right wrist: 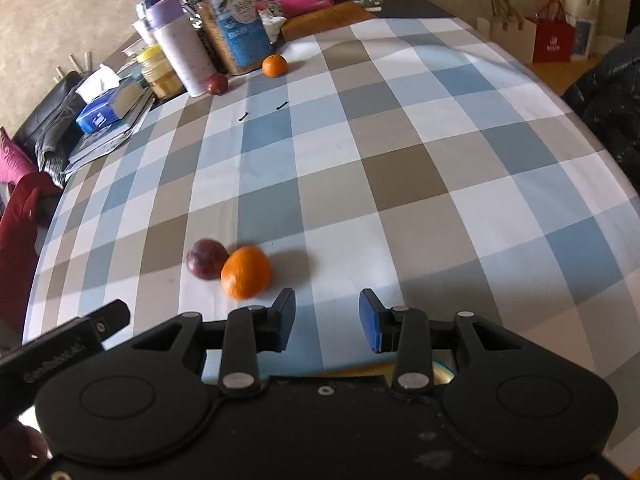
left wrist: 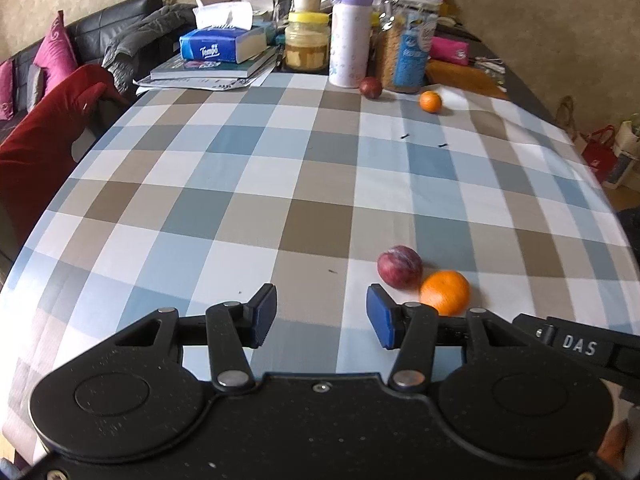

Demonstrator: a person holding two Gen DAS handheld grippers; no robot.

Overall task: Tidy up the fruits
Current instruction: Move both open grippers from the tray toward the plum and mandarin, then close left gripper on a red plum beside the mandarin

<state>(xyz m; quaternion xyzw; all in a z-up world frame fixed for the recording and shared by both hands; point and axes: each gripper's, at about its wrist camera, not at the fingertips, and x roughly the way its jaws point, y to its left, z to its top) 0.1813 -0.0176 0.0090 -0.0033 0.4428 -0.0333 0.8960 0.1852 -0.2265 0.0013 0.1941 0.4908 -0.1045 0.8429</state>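
Note:
A dark red plum (left wrist: 399, 266) and an orange (left wrist: 445, 293) lie touching each other on the checked tablecloth, just ahead and right of my left gripper (left wrist: 322, 320), which is open and empty. From the right wrist, the same plum (right wrist: 206, 264) and orange (right wrist: 245, 271) lie ahead and left of my right gripper (right wrist: 327, 319), also open and empty. A second plum (left wrist: 370, 87) and a second orange (left wrist: 430, 102) rest at the far end beside the containers. In the right wrist view they appear as the far plum (right wrist: 216, 83) and far orange (right wrist: 274, 65).
Clutter lines the far end: a white bottle with a purple lid (left wrist: 349, 32), jars (left wrist: 307, 42), a blue-labelled canister (left wrist: 406, 54), a tissue pack on books (left wrist: 222, 45). A red-draped chair (left wrist: 44, 144) stands at the left edge. Shopping bags (right wrist: 550, 38) sit on the floor at right.

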